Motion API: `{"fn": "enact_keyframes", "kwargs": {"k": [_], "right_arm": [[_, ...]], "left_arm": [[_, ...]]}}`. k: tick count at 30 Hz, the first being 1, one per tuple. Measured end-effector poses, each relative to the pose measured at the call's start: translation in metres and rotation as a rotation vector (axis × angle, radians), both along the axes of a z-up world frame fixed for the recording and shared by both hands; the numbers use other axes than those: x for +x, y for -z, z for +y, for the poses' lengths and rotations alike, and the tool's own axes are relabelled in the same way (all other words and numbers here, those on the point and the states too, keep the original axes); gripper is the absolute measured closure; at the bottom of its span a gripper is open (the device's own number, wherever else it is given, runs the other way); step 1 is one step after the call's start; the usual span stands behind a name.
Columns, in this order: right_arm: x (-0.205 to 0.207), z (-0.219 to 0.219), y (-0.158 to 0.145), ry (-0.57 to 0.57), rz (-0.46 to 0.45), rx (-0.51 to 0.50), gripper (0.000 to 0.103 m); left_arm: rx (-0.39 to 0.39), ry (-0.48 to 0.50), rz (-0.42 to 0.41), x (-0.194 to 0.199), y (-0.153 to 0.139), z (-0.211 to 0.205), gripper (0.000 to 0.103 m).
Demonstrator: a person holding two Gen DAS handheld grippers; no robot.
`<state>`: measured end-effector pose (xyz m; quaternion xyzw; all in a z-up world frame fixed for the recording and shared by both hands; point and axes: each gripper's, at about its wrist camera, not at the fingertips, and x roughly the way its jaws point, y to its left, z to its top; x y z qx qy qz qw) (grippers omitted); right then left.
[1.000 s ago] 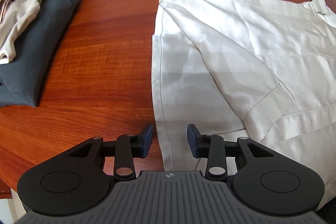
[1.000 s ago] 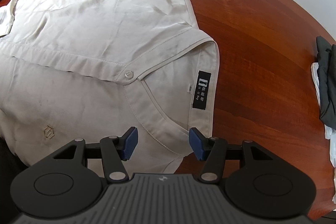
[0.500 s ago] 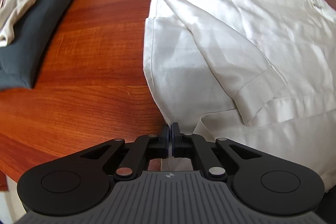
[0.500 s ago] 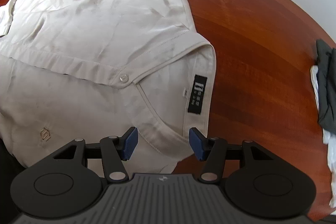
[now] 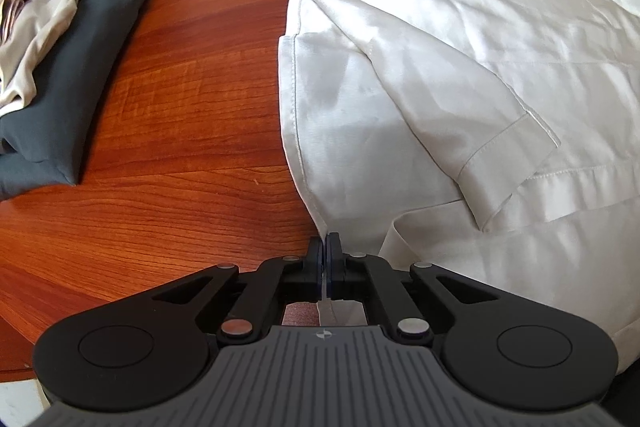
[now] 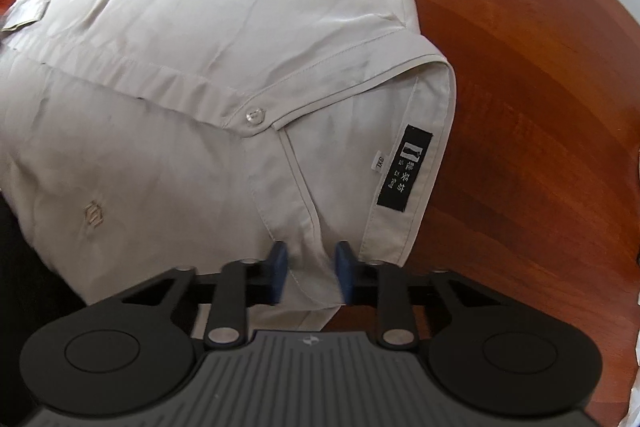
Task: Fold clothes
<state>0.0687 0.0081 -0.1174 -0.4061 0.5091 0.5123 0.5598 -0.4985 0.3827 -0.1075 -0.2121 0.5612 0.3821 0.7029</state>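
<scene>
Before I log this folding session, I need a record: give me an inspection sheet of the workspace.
Surface: round red-brown wooden table.
Job's things: cream shirt lying flat, sleeve folded in, black neck label.
Clutter: dark grey garment under crumpled beige cloth.
Grippers: left hand-held gripper shut on the shirt's edge; right hand-held gripper has just been closing, collar fabric bunched between its jaws.
Cables: nothing seen.
Surroundings: pale floor.

Each hand-held gripper (image 5: 324,259) (image 6: 310,277): black linkage arms, blue pads, silver rivets (ribbed grey housing).
</scene>
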Motion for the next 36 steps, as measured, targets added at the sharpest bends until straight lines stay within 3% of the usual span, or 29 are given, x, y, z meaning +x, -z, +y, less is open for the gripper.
{"fn": "enact_keyframes", "kwargs": {"k": [5,19,22,24,26,27,30,36], "right_arm": [[-0.003,0.002,-0.003,-0.014,-0.052,-0.024,0.098],[0.009,-0.009,-0.007,0.023,-0.098,-0.056,0.098],[0.001,-0.007,-0.007,0.009,-0.116,-0.050,0.086],[-0.005,-0.007,-0.011,0.001,-0.128,-0.030,0.065],[-0.009,-0.007,-0.016,0.009,-0.138,-0.011,0.061],[-0.011,-0.007,-0.019,0.016,-0.144,0.002,0.058],[-0.017,-0.007,-0.026,0.036,-0.161,0.033,0.048],[-0.029,-0.002,-0.033,0.067,-0.163,0.079,0.042]], "left_arm": [[0.019,0.020,0.037,0.003,0.001,-0.001,0.102],[0.043,0.015,0.047,0.003,0.005,0.004,0.101],[0.040,-0.024,-0.015,-0.003,-0.001,0.005,0.097],[0.057,-0.041,-0.062,-0.007,-0.013,0.004,0.088],[0.070,-0.054,-0.094,-0.009,-0.022,0.002,0.072],[0.073,-0.057,-0.104,-0.009,-0.025,0.001,0.069],[0.077,-0.051,-0.126,-0.006,-0.033,-0.007,0.067],[0.035,-0.004,-0.169,0.010,-0.033,-0.037,0.064]]}}
